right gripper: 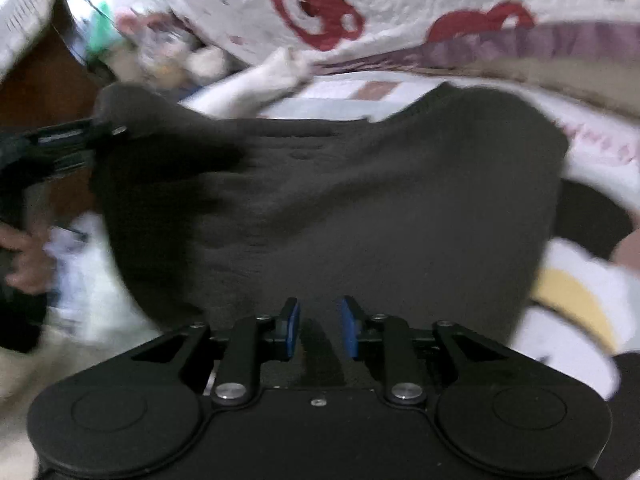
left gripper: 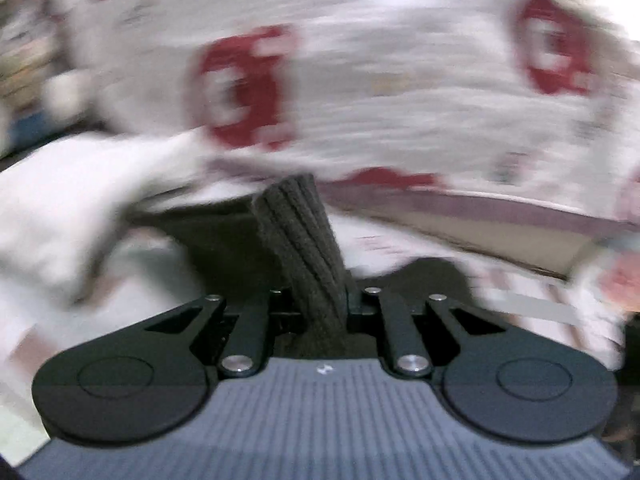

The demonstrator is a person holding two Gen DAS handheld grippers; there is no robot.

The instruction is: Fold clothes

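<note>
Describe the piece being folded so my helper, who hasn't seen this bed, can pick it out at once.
Start from the white quilt with red cartoon prints heaped at the back. In front of it lies a dark grey knit garment, spread wide. Its ribbed cuff is pinched in the left tongs; it is the only dark, plain piece among pale fabrics.

- bed: light sheet with pale pink/white blocks, visible upper centre of right wrist view
- dark sweater spread flat on it, fills frame centre
- white quilt with red prints bunched along the top, purple edge band
- white garment with yellow patch, right edge
- left wrist view: same quilt across top, heavy blur
</note>
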